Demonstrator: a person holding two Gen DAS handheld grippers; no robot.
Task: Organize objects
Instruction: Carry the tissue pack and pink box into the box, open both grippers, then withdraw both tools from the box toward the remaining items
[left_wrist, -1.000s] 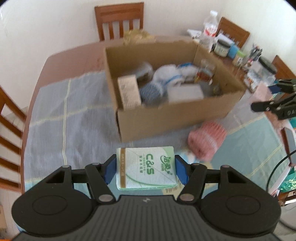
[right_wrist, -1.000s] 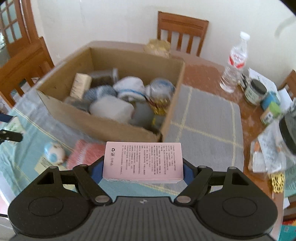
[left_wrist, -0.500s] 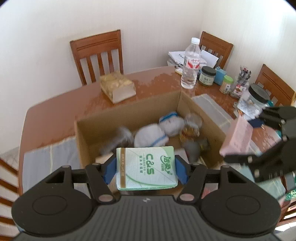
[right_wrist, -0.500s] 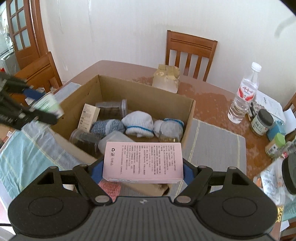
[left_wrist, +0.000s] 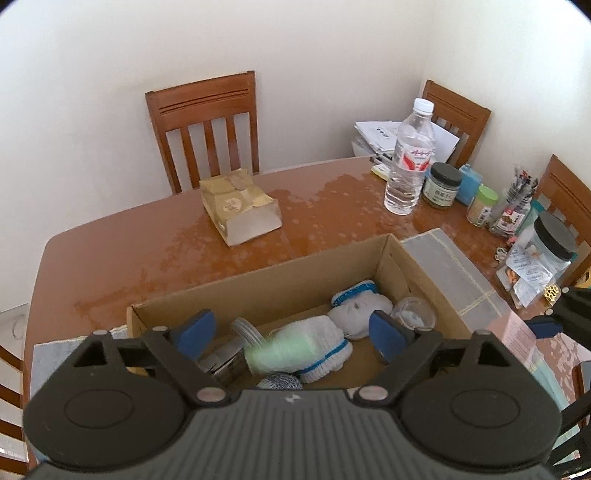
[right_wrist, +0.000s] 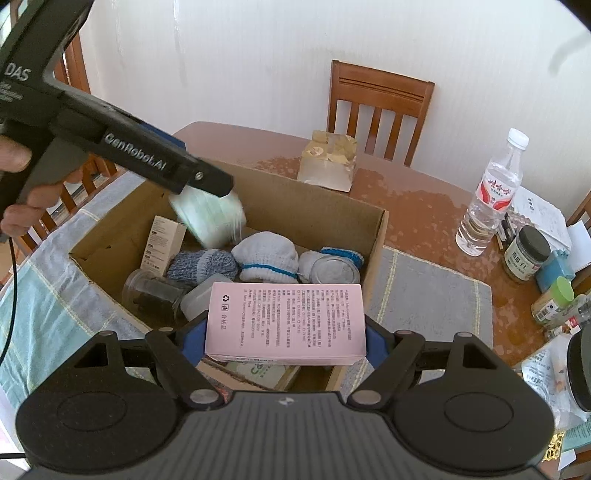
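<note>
Nearest to us, the right tool (right_wrist: 285, 332) grips a flat pink cardboard box with printed text (right_wrist: 285, 321) across its width, blue pads pressing on both short sides. We hold it level above the near wall of the open brown cardboard carton (right_wrist: 373, 236), which in our judgement stages it for the next drop.

The left tool (left_wrist: 293, 332) hangs over the same carton with its jaws opening. The pale green tissue pack (left_wrist: 284, 350) shows between the blue pads as a motion-blurred shape and the pads no longer touch it. In the right wrist view the pack (right_wrist: 208, 219) sits just under the tool's tip, above the carton's left half, so we judge it to be dropping free. Releasing from above lets the pack fall clear of the walls.

Inside the carton lie a white knitted item with a blue band (right_wrist: 267, 258), a grey-blue knitted roll (right_wrist: 201, 266), a clear glass jar on its side (right_wrist: 151, 295) and a small beige upright box (right_wrist: 162, 240). The left half has the most free floor.

The carton rests on a grey-blue checked cloth (right_wrist: 428, 295) over the brown wooden table (left_wrist: 147, 251). Beyond it sit a crumpled tan paper bag (left_wrist: 238, 210) and a clear plastic water bottle (left_wrist: 408, 162), both well apart from the carton. Wooden chairs (left_wrist: 207, 125) stand against the wall.
</note>
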